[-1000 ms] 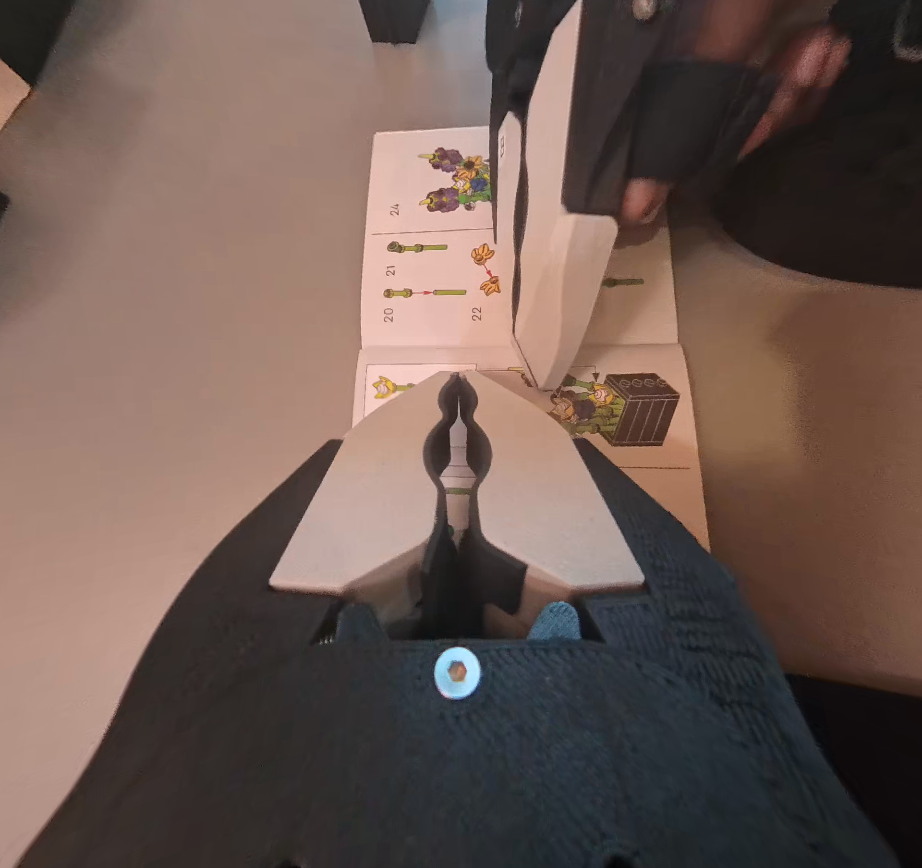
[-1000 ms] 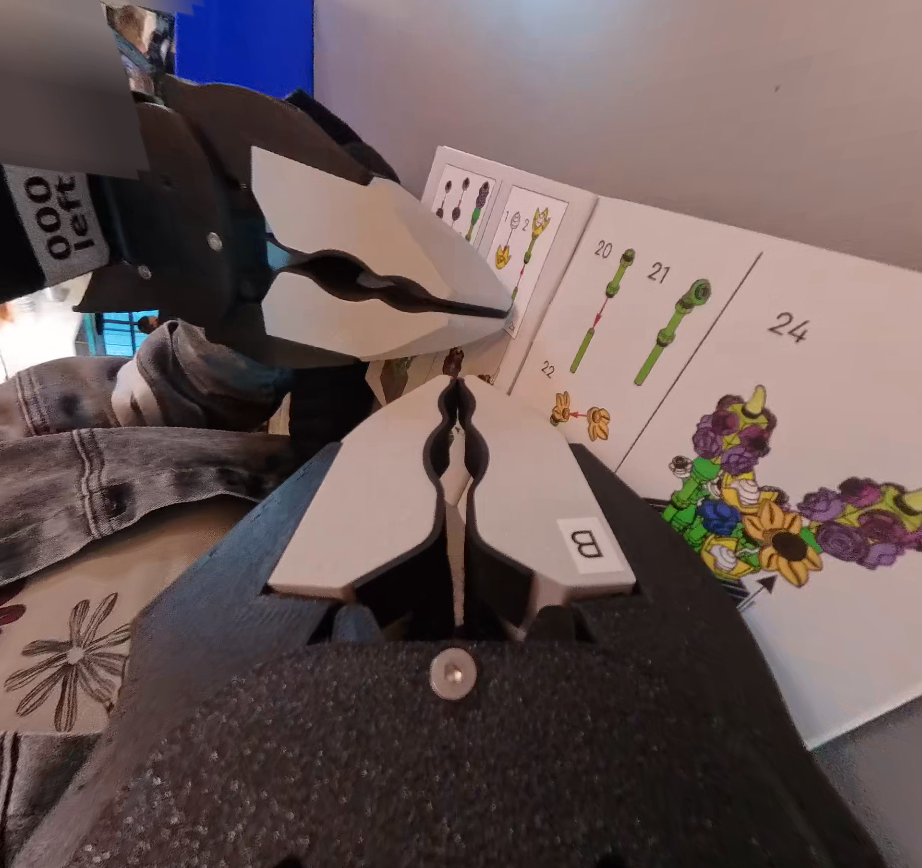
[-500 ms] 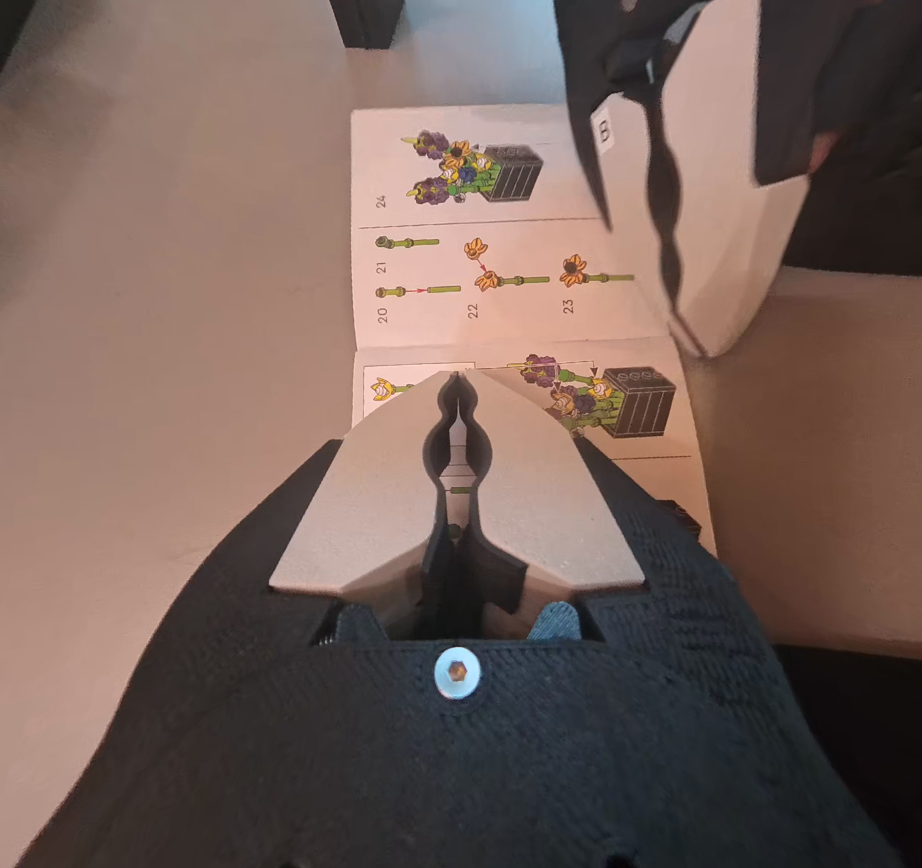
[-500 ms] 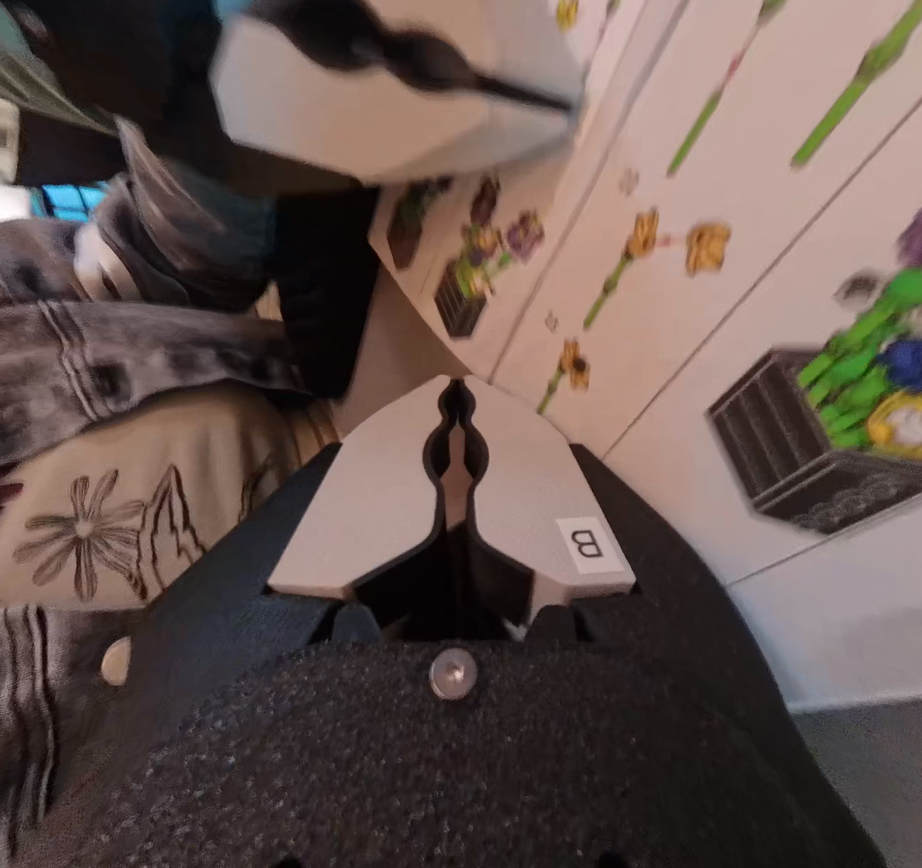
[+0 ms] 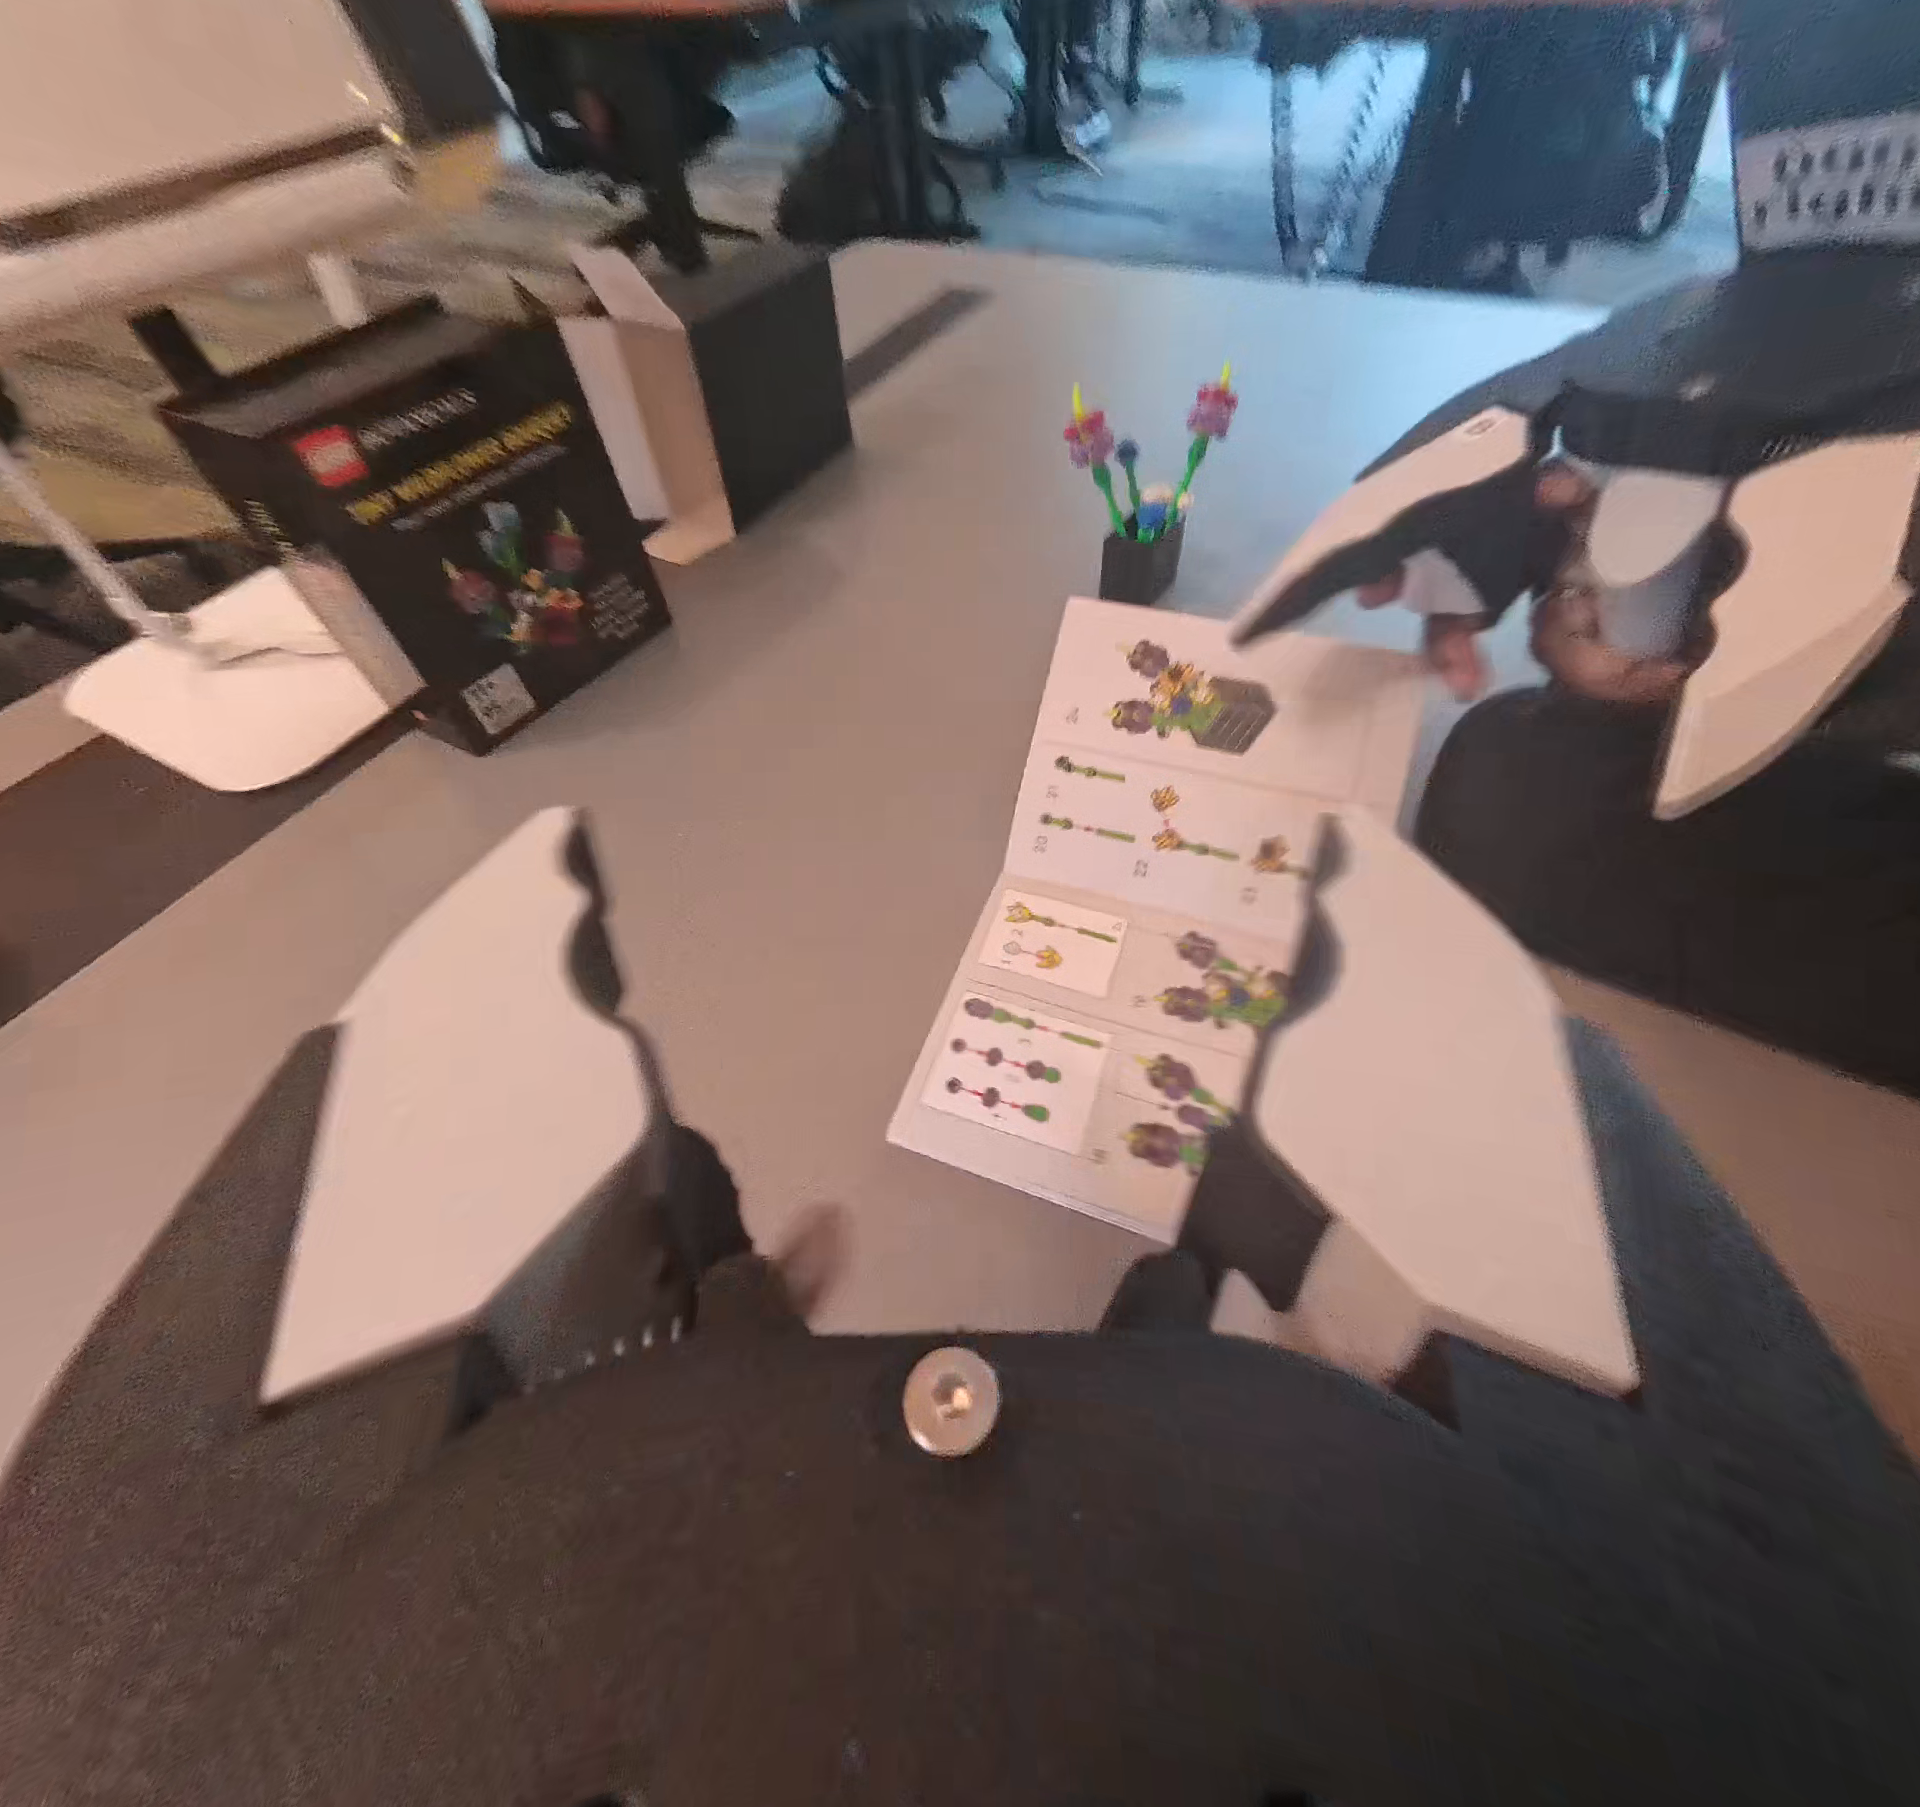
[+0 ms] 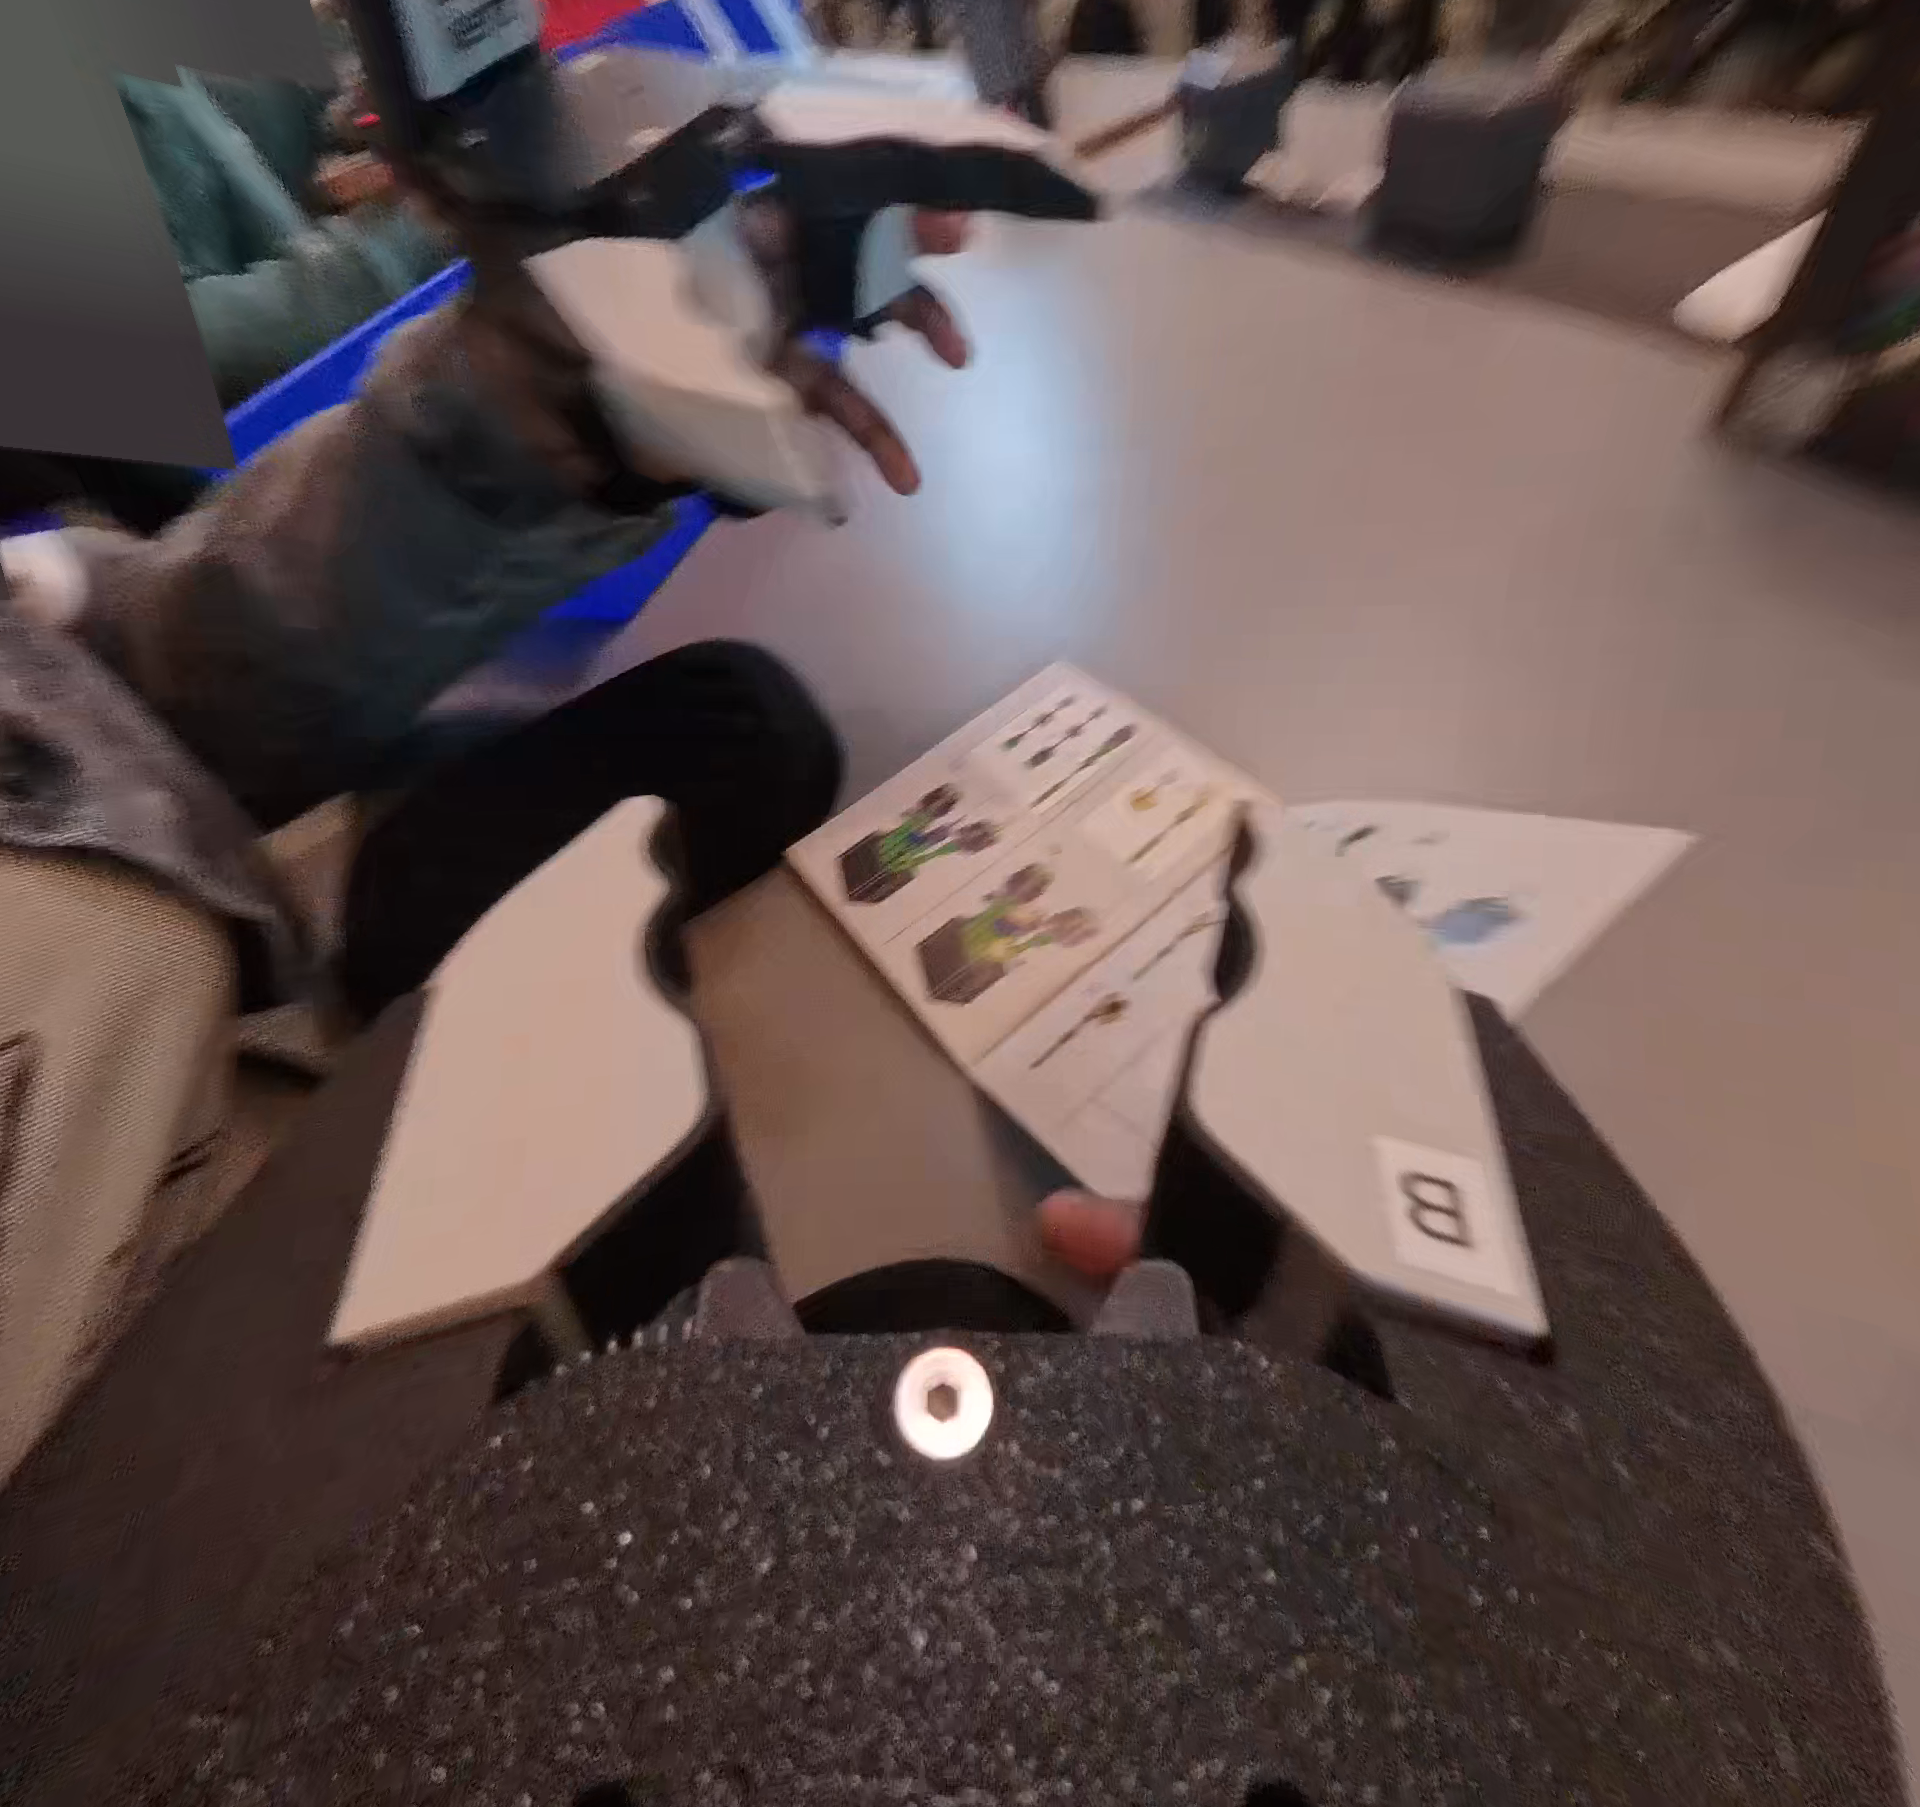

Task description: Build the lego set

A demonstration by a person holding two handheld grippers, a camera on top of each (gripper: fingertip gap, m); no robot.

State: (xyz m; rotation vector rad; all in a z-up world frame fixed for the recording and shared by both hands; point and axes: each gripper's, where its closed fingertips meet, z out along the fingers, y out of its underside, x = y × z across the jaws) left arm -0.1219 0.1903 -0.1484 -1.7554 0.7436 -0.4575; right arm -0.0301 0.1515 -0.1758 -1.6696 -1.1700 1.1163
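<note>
Table [image 5: 852,718] is bearing everything: black set box [image 5: 436,552] standing far left, open instruction booklet [image 5: 1132,926] lying centre, small flower model [image 5: 1143,500] standing just beyond it. Left gripper [image 5: 951,843] and right gripper [image 6: 951,843] are hovering, fingers spread wide, grasping nothing.

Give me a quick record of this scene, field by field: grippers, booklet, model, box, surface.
left gripper: open, empty, above the table
right gripper: open, empty, raised over the booklet
instruction booklet: lying open and flat on the table
flower model: partly built, stems standing in a black pot beyond the booklet
set box: black, upright, left of the model
table: grey
image quality: both views motion-blurred
</note>
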